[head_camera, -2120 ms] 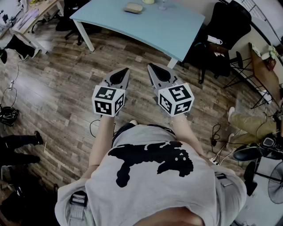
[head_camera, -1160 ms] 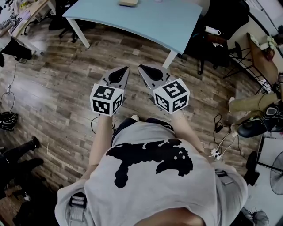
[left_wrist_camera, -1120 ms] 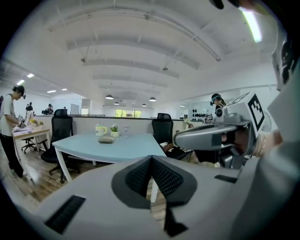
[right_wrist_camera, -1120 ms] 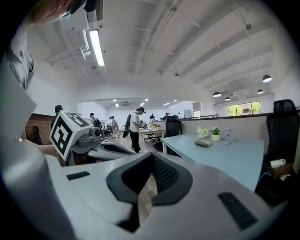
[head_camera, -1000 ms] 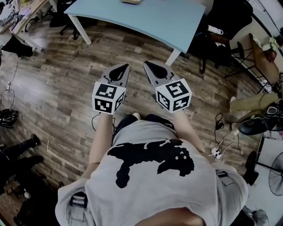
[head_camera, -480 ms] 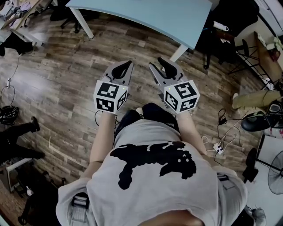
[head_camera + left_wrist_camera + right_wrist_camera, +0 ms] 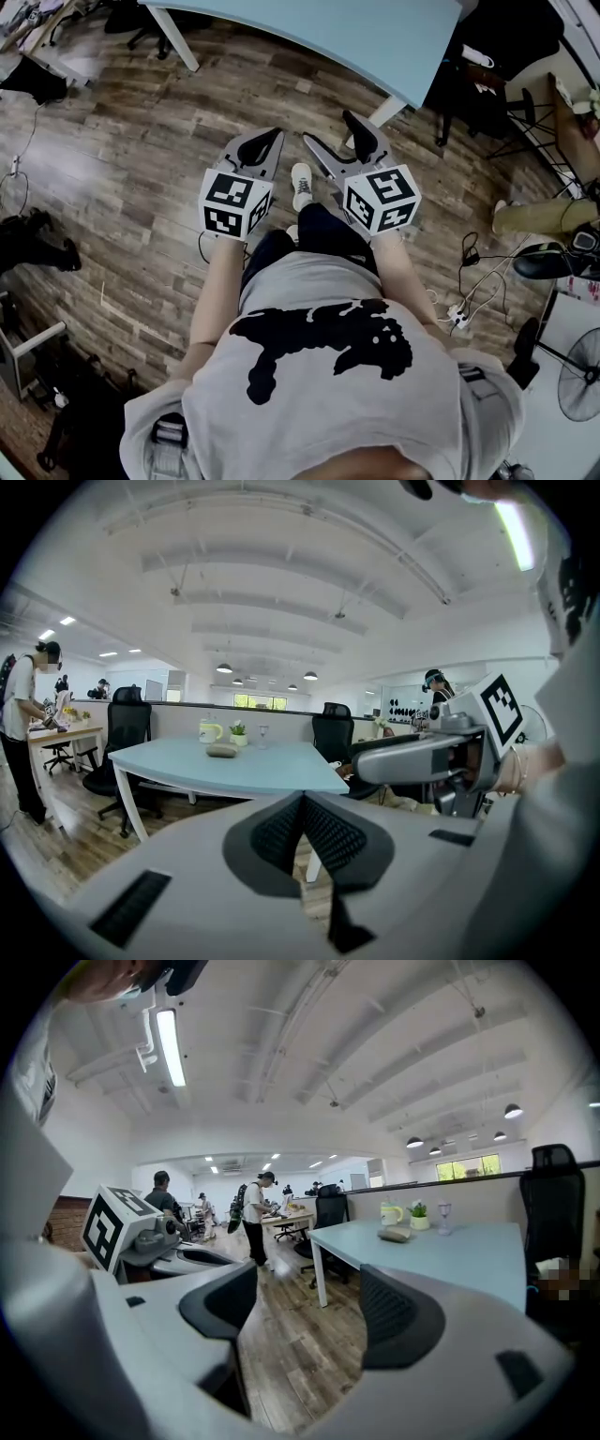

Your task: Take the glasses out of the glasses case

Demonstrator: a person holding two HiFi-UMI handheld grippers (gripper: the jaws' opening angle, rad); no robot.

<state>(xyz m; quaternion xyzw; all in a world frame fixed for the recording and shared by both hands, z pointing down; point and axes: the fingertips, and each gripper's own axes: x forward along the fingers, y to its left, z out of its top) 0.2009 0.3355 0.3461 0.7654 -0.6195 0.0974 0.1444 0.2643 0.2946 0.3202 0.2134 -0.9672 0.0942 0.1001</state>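
Case (image 7: 222,751): on table (image 7: 281,769), well ahead, long axis crosswise. L gripper (image 7: 302,803): clenched, empty. R gripper (image 7: 309,1309): jaws just opening, empty.

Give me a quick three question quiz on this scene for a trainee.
1. True or false: the left gripper's fingers are pressed together.
2. Between the right gripper's fingers is: A) a pen, B) a cloth, C) nothing.
3. What does the oval beige glasses case rest on?
Key: 1 true. 2 C; those fingers have just been opening. 3 The light blue table.
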